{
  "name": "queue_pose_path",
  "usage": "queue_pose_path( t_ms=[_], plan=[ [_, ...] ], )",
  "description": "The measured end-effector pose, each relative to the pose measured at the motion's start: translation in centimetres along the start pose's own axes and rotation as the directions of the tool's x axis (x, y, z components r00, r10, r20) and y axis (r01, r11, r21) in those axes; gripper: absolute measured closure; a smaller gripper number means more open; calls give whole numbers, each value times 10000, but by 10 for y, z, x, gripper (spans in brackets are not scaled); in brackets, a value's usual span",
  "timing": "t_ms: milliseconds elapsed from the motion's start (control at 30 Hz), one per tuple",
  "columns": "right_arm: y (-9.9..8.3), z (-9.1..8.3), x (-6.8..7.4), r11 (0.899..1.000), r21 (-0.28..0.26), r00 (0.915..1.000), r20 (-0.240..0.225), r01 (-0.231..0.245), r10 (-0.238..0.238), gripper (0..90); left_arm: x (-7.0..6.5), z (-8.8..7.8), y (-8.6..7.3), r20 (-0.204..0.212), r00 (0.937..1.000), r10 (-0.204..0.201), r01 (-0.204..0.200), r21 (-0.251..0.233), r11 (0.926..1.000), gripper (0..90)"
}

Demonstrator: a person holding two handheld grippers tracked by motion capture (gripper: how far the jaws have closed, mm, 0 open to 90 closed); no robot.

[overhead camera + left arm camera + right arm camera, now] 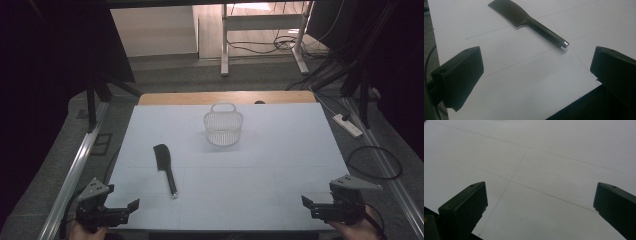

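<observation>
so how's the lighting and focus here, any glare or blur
High view: dim and dark at the edges, the basket casting a faint shadow. Left gripper view: a bright glint on the comb handle's end, the near jaws soft. Right gripper view: flat, even light on the table, no glare.

The high view looks forward and down from above the near edge of the table, far enough back to take in the whole white top and the floor beyond. The left gripper view sits low over the near left corner, looking along its 2 wide-apart jaws across the white surface to the comb; the high view shares that comb. The right gripper view rides close above the near right part of the table, facing down at bare white surface with thin lines.
</observation>
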State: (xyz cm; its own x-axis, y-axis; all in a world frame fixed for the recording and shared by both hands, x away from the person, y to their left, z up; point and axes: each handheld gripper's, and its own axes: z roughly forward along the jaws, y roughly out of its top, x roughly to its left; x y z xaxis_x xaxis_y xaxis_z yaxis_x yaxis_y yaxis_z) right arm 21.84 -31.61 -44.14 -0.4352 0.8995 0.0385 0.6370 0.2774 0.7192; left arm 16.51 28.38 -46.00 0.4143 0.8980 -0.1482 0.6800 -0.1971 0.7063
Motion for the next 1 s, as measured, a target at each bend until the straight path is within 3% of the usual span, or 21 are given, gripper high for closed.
queue_pose_path(
  t_ms=[1000],
  plan=[
    [0,0,1,9999,-35,9998,-83,152,-152,0,4,2,1,382,9991,-159,152,199,9997,0]
  ],
)
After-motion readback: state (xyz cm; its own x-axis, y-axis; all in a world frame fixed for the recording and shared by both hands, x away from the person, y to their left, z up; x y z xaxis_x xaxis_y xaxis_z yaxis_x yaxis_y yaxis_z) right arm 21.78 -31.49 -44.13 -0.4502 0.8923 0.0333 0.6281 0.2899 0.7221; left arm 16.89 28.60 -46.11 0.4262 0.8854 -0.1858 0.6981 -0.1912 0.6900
